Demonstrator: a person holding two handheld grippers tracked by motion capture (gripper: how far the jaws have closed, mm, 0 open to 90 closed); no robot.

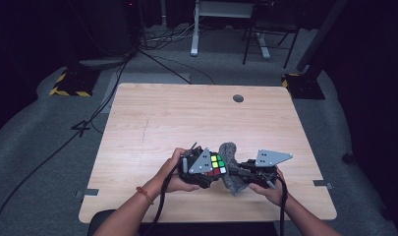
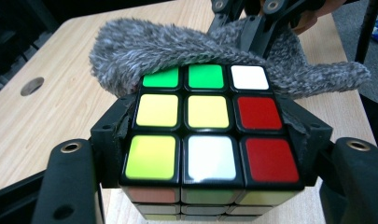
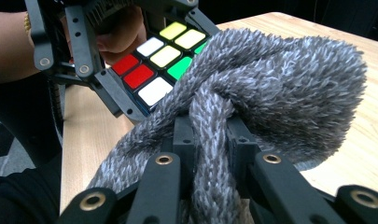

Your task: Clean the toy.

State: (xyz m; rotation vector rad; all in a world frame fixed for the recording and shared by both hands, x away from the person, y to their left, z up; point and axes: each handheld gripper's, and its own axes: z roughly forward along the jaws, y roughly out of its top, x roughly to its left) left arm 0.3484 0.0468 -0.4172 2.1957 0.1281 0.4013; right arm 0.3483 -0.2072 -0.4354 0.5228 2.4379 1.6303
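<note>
A scrambled Rubik's cube (image 1: 217, 164) is clamped between the jaws of my left gripper (image 1: 212, 169) near the table's front edge. In the left gripper view the cube (image 2: 207, 140) shows a face of yellow, green, white and red squares. My right gripper (image 1: 234, 172) is shut on a grey fuzzy cloth (image 1: 229, 150), bunched between its jaws (image 3: 210, 135). The cloth (image 3: 280, 79) lies against the far edge of the cube (image 3: 158, 56), draped over its green squares. The cloth (image 2: 177, 46) hides the cube's back side.
The wooden table (image 1: 186, 113) has a round cable hole (image 1: 238, 98) at its far right. Beyond it, on the grey floor, are cables, a desk leg (image 1: 194, 34) and yellow-black striped bases (image 1: 71, 83). A person's forearms come in from the bottom.
</note>
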